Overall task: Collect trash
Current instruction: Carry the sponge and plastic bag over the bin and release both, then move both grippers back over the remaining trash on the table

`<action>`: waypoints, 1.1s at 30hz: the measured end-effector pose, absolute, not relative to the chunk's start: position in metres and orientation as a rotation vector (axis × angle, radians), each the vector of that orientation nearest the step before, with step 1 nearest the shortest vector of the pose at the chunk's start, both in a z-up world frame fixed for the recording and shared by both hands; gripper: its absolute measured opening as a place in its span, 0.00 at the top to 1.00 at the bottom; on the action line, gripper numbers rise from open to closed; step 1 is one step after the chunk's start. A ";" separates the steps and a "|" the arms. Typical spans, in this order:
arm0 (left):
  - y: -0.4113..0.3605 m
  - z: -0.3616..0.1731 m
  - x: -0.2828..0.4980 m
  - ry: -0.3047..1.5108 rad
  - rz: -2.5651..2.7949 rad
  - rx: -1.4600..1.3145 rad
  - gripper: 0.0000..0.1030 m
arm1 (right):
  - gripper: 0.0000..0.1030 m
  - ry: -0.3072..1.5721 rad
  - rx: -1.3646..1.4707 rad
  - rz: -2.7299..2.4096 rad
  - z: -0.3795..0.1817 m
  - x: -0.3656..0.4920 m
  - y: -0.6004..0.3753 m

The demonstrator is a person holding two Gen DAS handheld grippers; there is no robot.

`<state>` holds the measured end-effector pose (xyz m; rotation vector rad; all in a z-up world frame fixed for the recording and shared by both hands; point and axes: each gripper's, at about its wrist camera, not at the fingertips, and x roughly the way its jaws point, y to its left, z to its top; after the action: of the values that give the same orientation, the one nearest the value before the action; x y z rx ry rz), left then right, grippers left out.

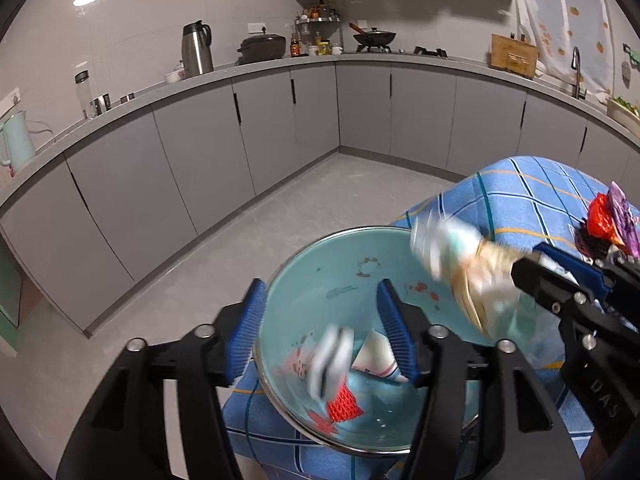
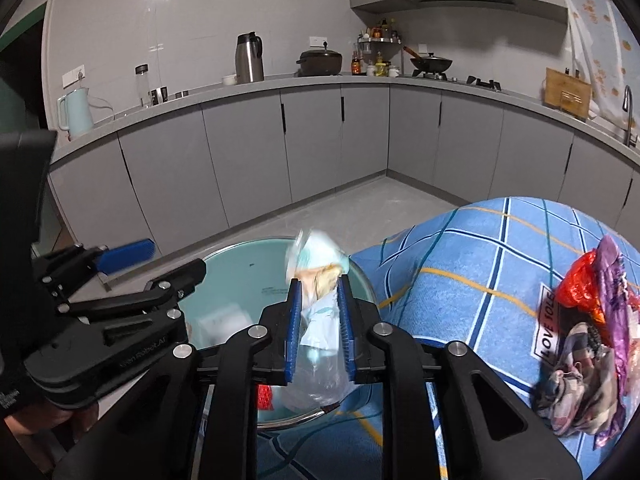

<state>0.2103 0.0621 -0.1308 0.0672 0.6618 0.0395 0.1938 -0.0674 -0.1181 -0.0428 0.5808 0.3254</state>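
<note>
Trash over basin – L jaws apart and empty, R jaws around a wrapper bundle.

Near: left gripper (image 1: 320, 328), blue-padded, fingers apart w/ nothing between; below it a blurred white wrapper (image 1: 330, 360) hangs mid-air over the round pale-blue enamel basin (image 1: 320, 264). In basin: red mesh scrap (image 1: 344, 406) and a white paper piece (image 1: 376, 360). Right gripper (image 2: 320, 332) over basin's right rim, fingers narrow, a crumpled clear-plastic, pale-blue and yellow wrapper bundle (image 2: 320, 280) between pads; whether pads press or just flank it, can't tell (blur). Basin sits on blue plaid tablecloth (image 2: 480, 264). Right on the cloth: heap of red and purple snack wrappers (image 2: 592, 320), well apart from basin. Far: grey floor, grey L-shaped cabinets, steel thermos jug (image 2: 249, 58), black wok (image 2: 431, 64).
</note>
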 end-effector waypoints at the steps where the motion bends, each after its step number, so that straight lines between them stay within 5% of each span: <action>1: 0.063 -0.130 0.210 0.661 0.044 0.064 0.42 | 0.72 0.581 -0.041 0.324 -0.119 0.193 -0.069; 3: 0.067 -0.127 0.210 0.650 0.074 0.063 0.32 | 0.61 0.577 -0.026 0.329 -0.118 0.192 -0.072; 9: 0.074 -0.119 0.205 0.622 0.124 0.057 0.21 | 0.60 0.566 -0.013 0.301 -0.112 0.182 -0.084; 33: -0.003 -0.092 0.169 0.550 -0.014 0.150 0.07 | 0.47 0.473 0.019 0.119 -0.083 0.112 -0.168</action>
<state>0.1692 -0.0032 -0.0924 0.1504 0.5504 -0.0143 0.1117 -0.1680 -0.0829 0.0186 0.4730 0.1193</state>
